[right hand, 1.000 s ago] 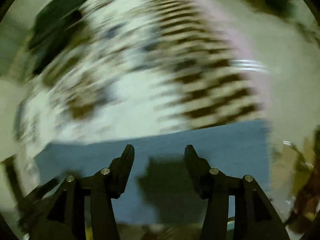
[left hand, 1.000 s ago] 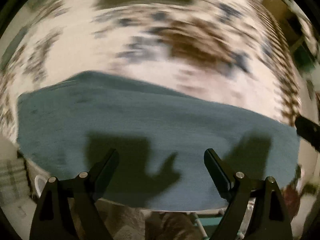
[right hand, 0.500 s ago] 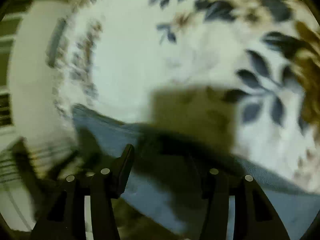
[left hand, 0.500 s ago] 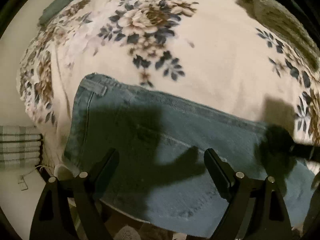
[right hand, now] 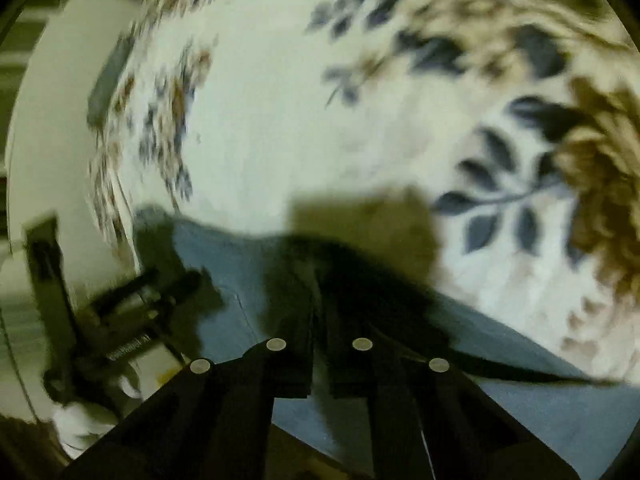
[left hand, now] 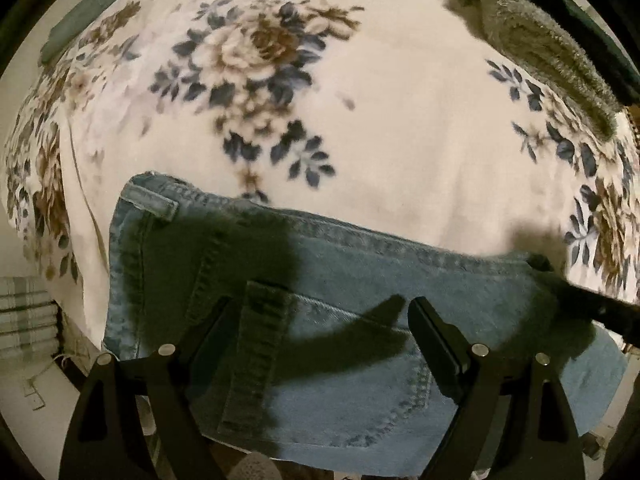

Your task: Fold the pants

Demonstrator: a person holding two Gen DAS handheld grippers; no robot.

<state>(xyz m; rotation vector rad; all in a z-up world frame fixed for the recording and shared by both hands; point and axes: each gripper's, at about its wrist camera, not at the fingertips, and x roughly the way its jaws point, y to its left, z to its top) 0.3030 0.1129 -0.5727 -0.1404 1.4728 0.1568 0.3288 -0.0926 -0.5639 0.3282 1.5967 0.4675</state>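
Observation:
Light blue denim pants (left hand: 360,360) lie flat on a floral blanket (left hand: 380,120), waistband and belt loops to the left. My left gripper (left hand: 320,308) hangs open straight above the pants, a belt loop (left hand: 256,352) between its fingers, which touch nothing. My right gripper (right hand: 320,280) is shut, its fingertips together on the pants' far edge (right hand: 248,256) in deep shadow. From the left wrist it shows as a dark bar (left hand: 592,308) meeting that edge at the right. The left gripper (right hand: 132,312) appears blurred at the right view's left side.
A grey fuzzy cloth (left hand: 552,52) and a dark item lie at the blanket's far right corner. A grey-green strip (left hand: 92,12) sits at the far left. Striped fabric (left hand: 24,320) is stacked below the bed's left edge. Pale floor lies beyond.
Both views swept fast across the blanket, then settled over the pants. The right gripper's jaws went from half open to shut at the pants' far edge. The left stayed open.

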